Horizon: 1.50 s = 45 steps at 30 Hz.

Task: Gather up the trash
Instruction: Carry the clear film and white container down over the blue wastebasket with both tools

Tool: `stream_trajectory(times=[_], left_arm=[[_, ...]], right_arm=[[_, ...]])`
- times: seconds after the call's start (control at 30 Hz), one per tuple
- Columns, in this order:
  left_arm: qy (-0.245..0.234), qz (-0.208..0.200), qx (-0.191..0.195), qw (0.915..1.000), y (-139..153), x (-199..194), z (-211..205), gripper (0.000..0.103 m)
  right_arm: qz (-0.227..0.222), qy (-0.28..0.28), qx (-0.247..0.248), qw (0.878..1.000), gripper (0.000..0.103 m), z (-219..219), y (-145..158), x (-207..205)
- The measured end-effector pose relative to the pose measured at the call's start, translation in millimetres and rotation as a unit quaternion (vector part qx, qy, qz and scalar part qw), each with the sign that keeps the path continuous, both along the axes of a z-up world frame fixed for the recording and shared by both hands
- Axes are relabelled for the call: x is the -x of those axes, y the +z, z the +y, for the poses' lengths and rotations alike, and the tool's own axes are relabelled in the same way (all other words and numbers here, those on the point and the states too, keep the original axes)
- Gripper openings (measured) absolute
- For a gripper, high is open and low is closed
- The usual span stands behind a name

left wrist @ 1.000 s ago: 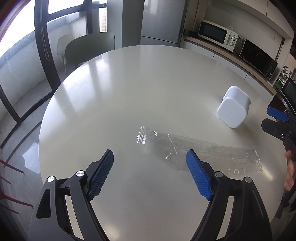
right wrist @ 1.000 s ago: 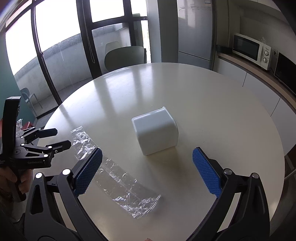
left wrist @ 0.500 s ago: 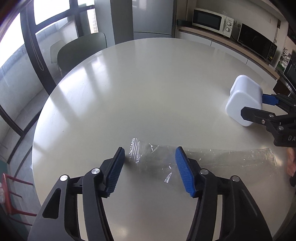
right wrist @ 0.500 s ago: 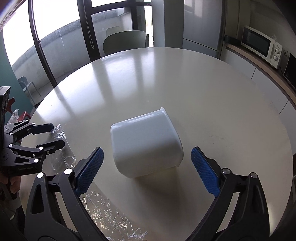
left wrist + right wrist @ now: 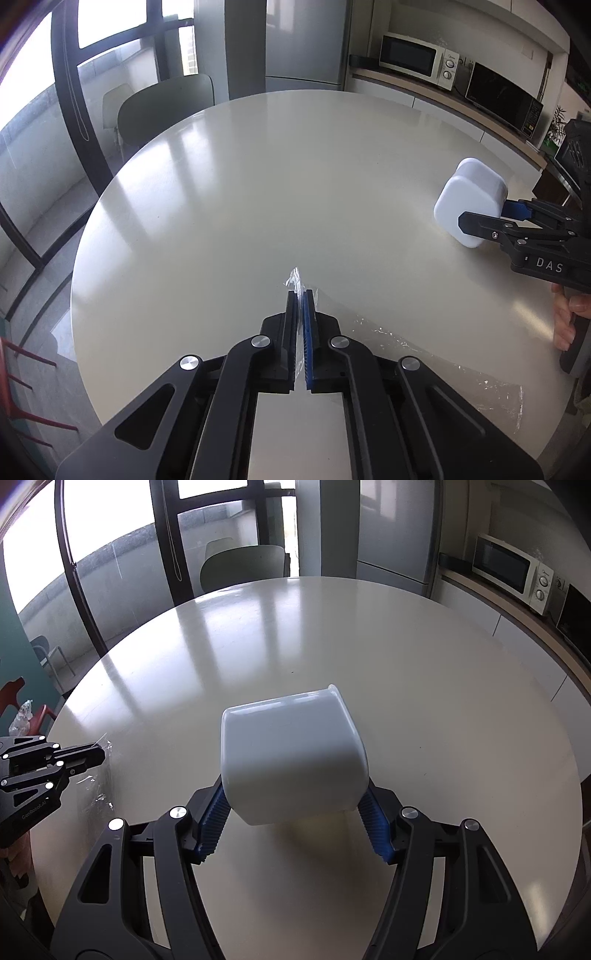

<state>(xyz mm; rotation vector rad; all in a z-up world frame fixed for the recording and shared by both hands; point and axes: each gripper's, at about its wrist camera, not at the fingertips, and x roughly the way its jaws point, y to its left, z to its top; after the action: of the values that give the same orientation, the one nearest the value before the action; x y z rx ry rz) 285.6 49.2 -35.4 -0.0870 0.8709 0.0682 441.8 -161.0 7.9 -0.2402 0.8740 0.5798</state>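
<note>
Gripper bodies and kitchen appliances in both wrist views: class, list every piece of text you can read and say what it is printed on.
"DAS" – on the right gripper body, cut off at the frame edge.
"GenRobot.AI" – on the left gripper body, small and only just legible.
White microwave: panel markings too small to read.
Black oven: label too small to read.

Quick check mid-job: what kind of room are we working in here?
Probably a kitchen or break room: a white microwave on the counter, a tall fridge behind the round table, and a chair by big windows.
</note>
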Motion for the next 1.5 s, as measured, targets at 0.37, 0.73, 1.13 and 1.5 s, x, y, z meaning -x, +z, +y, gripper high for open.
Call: stream_trajectory(times=[0.37,0.73,1.13,1.5], left_arm=[[0.002,-0.060,0.053,0.9968,45,66,7,0.002],[-0.031,-0.104,0.054,0.9927,65,140,-24,0.002],[-0.055,-0.084,0.044,0.9939,27,196,-44,0.002],[-0.025,-0.063,0.016,0.9976,-8,217,-44,0.002]], right_arm=[[-0.004,-0.019,-0.018,1.000,0.060,-18,16,52],[-0.016,-0.021,-0.038,0.999,0.060,-34,25,133],[-0.021,-0.004,-0.063,0.998,0.060,-51,23,217],[-0.021,0.012,-0.074,0.997,0.060,-67,22,287]])
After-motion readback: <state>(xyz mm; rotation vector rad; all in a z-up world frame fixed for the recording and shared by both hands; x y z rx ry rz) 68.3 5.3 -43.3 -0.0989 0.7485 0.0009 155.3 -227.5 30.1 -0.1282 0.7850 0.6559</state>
